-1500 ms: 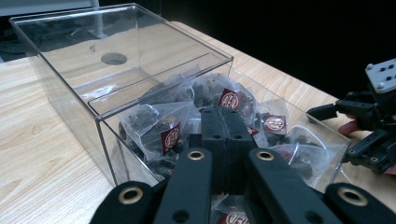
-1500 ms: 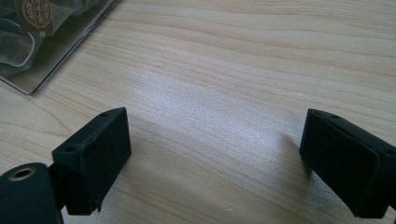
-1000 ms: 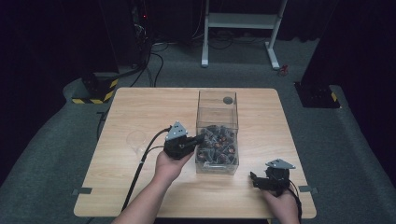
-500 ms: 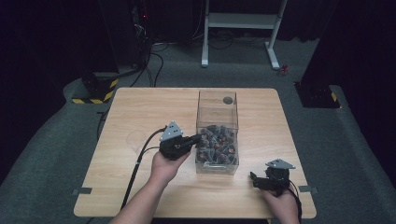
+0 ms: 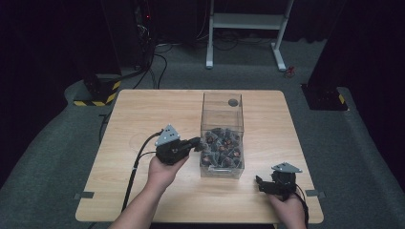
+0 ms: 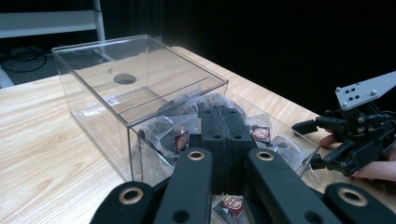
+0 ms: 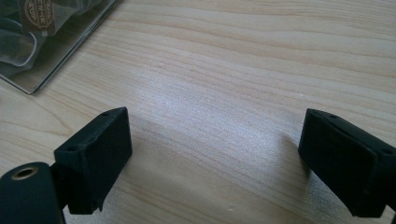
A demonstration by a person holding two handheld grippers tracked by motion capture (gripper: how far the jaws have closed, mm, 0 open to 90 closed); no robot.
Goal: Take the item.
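Note:
A clear plastic box (image 5: 222, 106) stands mid-table, its near half piled with small dark packets (image 5: 220, 144) bearing red labels. My left gripper (image 5: 197, 141) is held at the box's left wall, tips level with the rim. In the left gripper view its jaws (image 6: 223, 112) are pressed together over the packets (image 6: 164, 131); I cannot tell whether a thin packet is pinched. My right gripper (image 5: 259, 183) rests near the table's front right, jaws wide apart over bare wood (image 7: 215, 149) with nothing between them. It also appears at the right of the left gripper view (image 6: 309, 144).
The box's far half is bare, with a round hole (image 5: 232, 102) in its top panel (image 6: 124, 79). A corner of the box (image 7: 42, 42) lies up-left of my right gripper. A cable (image 5: 136, 164) trails from the left gripper toward the front edge. Dark floor surrounds the table (image 5: 143, 109).
My left gripper has drawn back leftward from over the packets to the box's left wall, rising slightly, jaws still together. The right gripper has stayed put.

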